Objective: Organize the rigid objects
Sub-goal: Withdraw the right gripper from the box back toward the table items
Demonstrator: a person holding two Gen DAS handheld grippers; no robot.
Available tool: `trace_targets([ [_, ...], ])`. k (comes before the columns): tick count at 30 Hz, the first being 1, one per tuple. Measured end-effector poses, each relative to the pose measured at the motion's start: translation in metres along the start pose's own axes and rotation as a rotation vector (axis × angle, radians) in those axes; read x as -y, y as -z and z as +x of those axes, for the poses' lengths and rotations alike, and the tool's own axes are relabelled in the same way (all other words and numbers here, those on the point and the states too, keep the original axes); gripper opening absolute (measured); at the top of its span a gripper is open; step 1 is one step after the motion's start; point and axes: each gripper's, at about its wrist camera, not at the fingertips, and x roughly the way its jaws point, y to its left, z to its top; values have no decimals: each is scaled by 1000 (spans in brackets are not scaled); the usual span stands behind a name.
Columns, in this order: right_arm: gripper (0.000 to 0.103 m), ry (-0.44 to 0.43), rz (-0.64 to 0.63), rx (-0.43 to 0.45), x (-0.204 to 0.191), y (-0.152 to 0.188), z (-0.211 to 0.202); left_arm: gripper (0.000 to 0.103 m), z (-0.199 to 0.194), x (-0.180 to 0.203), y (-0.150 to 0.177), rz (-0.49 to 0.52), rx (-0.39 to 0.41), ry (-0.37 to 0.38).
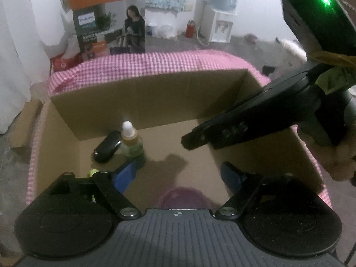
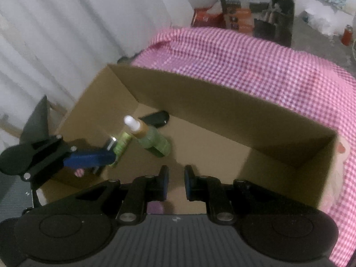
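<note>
Cardboard box [image 1: 155, 93] sits on the pink checked cloth [image 2: 244, 62] under both my grippers. At its left I see a black case [image 1: 105, 149] lying beside an upright green bottle [image 1: 131, 143]. My left gripper [image 1: 178, 175] hangs over the box floor, jaws wide, nothing between them. My right gripper [image 2: 175, 182] has its jaws drawn together, empty.

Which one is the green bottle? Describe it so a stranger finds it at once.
Look inside the open cardboard box on the pink checked cloth. Near its far corner stands the green bottle, upright. Its brown collar and white tip set it apart from the flat black gadget behind it and the smaller green tube beside it.
</note>
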Motion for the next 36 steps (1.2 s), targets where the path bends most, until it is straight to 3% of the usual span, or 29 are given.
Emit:
trace_targets([
  [6, 19, -1, 61, 91, -9, 17, -40, 90, -47, -11, 7, -2, 89, 31],
  [10, 22, 7, 89, 95, -16, 28, -52, 95, -79, -18, 21, 23, 168, 24],
  [19, 23, 204, -20, -116, -36, 34, -4, 97, -122, -55, 68, 20, 241, -32],
  [26, 23, 340, -134, -299, -44, 37, 39, 97, -129, -89, 101, -37, 233, -35],
  [31, 23, 331, -118, -372, -44, 38, 58, 97, -125, -105, 123, -74, 204, -15],
  [36, 23, 301, -99, -388, -54, 35, 66, 97, -117, -112, 139, -85, 160, 16],
])
